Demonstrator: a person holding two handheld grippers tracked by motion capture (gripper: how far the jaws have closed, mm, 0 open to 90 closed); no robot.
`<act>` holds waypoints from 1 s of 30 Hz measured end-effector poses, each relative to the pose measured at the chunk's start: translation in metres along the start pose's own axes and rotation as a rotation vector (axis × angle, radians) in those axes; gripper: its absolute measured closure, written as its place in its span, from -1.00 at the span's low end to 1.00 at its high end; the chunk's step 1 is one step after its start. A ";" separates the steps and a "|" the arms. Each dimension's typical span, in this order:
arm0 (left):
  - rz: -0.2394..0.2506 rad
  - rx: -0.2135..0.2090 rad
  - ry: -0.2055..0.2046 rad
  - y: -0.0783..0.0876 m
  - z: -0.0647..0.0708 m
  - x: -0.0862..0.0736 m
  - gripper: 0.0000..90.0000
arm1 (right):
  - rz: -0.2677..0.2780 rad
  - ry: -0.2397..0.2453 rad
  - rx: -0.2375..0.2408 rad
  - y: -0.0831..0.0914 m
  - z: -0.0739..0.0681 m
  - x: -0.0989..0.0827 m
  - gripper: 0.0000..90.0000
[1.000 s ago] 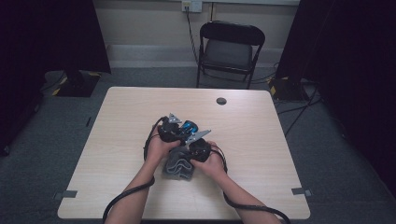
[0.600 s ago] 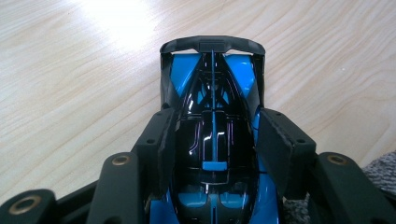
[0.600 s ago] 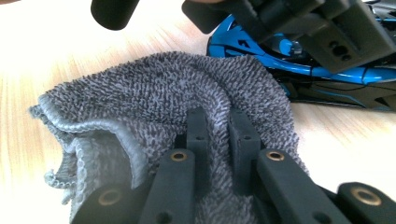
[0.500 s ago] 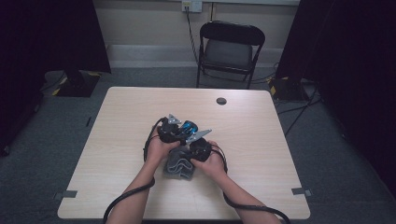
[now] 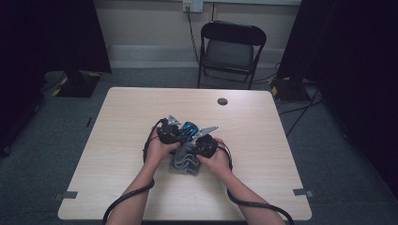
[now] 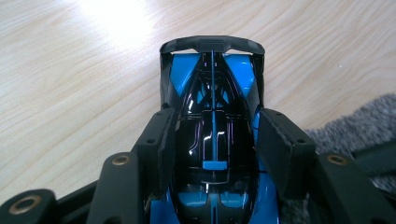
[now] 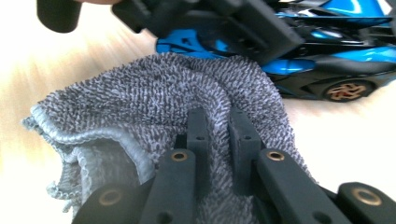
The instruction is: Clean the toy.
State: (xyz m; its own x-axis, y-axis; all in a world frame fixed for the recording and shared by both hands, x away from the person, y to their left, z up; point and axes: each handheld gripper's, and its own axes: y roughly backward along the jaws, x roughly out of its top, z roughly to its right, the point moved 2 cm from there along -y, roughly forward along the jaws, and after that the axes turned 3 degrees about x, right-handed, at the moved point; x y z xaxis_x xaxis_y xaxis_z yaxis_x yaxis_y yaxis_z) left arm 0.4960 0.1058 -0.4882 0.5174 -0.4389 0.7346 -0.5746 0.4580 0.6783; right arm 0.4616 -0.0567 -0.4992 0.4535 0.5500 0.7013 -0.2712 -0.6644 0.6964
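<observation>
A blue and black toy car point(image 6: 212, 121) rests on the light wooden table point(image 5: 122, 122), and my left gripper point(image 6: 212, 149) is shut on its body, one pad point(image 6: 161, 140) pressed on each side. In the high view the toy car point(image 5: 189, 129) sits between the two hands at the table's middle. A grey terry cloth point(image 7: 154, 107) is bunched beside the car, and my right gripper point(image 7: 218, 135) is shut on a fold of it. The grey cloth point(image 5: 185, 161) lies just below the car in the high view, touching the toy car point(image 7: 327, 60) along its side.
A small dark round disc point(image 5: 222, 101) lies on the table near its far edge. A black folding chair point(image 5: 232, 47) stands behind the table. Cables point(image 5: 126, 199) trail from both grippers off the near edge.
</observation>
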 end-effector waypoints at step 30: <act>0.003 -0.016 0.002 0.002 -0.002 -0.002 0.06 | -0.001 -0.107 -0.096 0.012 0.049 0.002 0.80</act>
State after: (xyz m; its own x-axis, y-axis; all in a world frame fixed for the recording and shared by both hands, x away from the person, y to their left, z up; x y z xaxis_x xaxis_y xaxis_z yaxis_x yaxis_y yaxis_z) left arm 0.4954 0.1094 -0.4882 0.5172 -0.4361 0.7364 -0.5658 0.4713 0.6766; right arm 0.5005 -0.0886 -0.4971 0.5401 0.4903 0.6840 -0.3481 -0.6098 0.7120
